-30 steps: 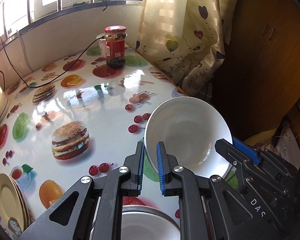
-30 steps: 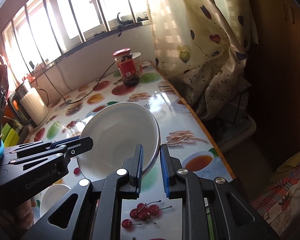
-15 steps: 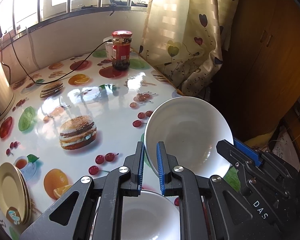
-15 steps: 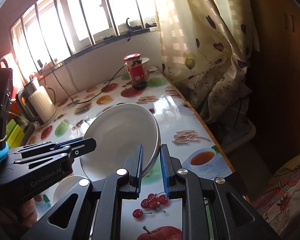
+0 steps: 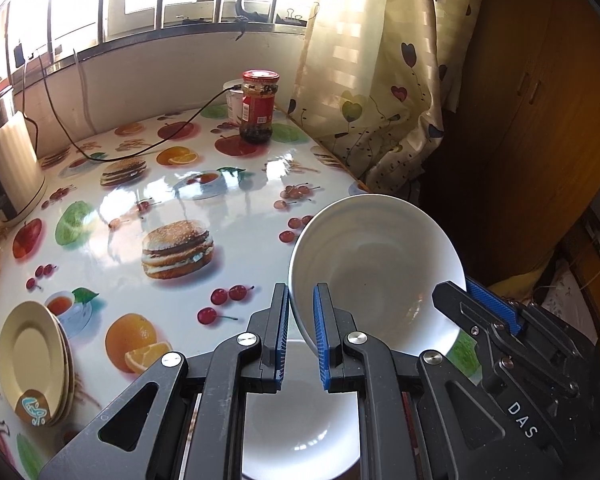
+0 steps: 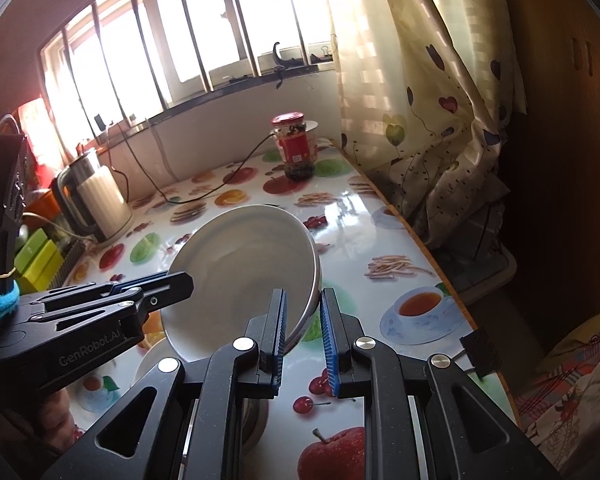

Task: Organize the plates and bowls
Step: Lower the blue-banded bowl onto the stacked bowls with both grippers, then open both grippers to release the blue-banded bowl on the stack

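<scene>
Both grippers, left (image 5: 301, 334) and right (image 6: 303, 334), pinch opposite rims of a tilted bowl (image 5: 374, 272), its mouth facing them. Below sits another bowl (image 5: 300, 432); plates (image 5: 34, 364) lie left.

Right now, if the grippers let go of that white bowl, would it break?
Probably. The white bowl looks like glossy glazed ceramic, so stiff, fragile and likely slippery. It hangs tilted above the table, pinched only at its rim by the left gripper and right gripper, so it could slip.

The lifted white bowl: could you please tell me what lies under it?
Under the lifted bowl a second white bowl rests on the table; the left gripper covers part of it.
</scene>
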Available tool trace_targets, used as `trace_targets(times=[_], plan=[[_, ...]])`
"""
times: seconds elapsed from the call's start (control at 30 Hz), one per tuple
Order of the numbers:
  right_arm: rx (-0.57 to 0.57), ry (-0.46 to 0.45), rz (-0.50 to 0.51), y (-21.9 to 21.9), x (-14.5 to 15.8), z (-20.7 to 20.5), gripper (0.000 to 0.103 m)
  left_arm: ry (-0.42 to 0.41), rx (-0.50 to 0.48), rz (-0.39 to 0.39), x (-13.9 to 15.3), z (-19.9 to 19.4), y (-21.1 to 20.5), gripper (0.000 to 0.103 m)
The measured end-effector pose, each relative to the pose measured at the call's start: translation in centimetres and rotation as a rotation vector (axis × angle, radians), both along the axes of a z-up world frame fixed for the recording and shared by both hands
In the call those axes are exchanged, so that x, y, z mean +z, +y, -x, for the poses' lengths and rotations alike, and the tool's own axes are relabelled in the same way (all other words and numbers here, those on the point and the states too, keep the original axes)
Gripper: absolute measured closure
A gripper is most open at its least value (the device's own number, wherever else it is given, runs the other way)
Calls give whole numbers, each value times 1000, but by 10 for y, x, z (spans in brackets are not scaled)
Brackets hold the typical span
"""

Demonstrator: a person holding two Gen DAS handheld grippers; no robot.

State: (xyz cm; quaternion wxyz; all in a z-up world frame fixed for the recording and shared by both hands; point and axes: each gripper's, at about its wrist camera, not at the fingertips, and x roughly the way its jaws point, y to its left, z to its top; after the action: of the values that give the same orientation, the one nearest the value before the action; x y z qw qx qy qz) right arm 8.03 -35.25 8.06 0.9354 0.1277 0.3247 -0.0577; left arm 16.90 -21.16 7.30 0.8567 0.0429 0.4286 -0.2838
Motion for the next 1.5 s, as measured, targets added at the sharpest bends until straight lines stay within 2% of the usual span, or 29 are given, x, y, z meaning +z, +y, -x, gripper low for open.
trace_targets(times=[0.9,1.5], plan=[[71,-5,13,40,3,25,86,20,63,46,-1,29,49,90],[119,32,2,63,-13,25,86,73,116,44,-21,34,73,90]])
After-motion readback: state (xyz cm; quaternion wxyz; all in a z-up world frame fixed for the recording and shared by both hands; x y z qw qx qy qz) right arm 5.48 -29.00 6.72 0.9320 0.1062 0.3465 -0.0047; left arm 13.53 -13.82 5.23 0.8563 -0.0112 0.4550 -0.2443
